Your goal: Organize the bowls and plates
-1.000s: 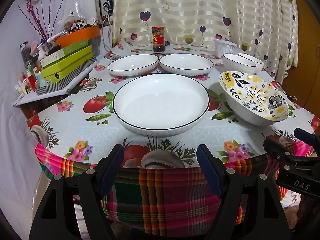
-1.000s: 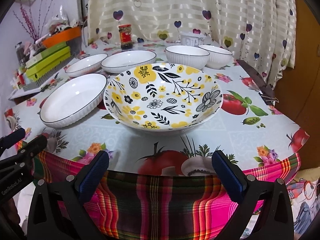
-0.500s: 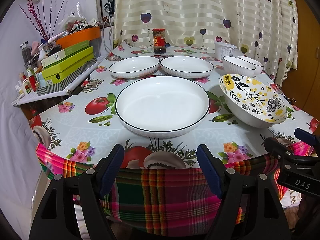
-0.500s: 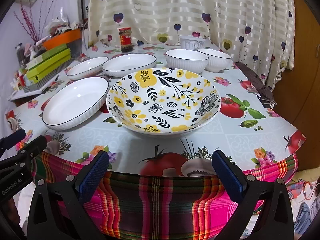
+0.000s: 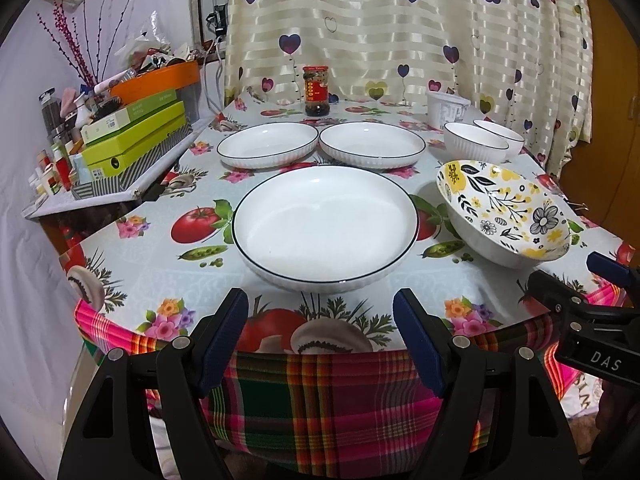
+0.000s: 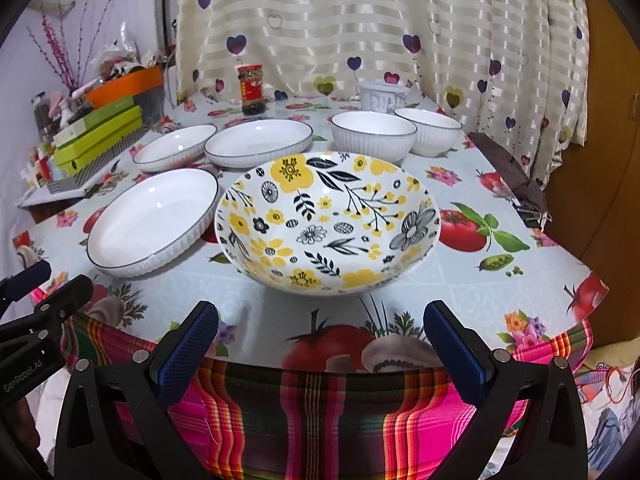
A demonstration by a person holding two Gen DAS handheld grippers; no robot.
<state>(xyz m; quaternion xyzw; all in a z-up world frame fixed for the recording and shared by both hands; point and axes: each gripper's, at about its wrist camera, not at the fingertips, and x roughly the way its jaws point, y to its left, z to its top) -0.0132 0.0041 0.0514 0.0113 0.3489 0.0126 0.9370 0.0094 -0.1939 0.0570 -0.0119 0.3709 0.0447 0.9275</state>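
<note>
While we have eased both grippers slightly nearer over the last second, nothing on the table has moved; sorting is unstarted. Large white plate (image 5: 325,226): one, frame centre, left view. Floral bowl (image 6: 327,218): one, centre, right view. Smaller white plates (image 5: 267,144): two, above. White bowls (image 6: 374,135): two, upper right. Left gripper (image 5: 321,334) and right gripper (image 6: 320,346): jaws spread, empty.

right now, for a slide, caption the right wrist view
Open right gripper faces a floral bowl at the table's near edge, white plates to its left.
</note>
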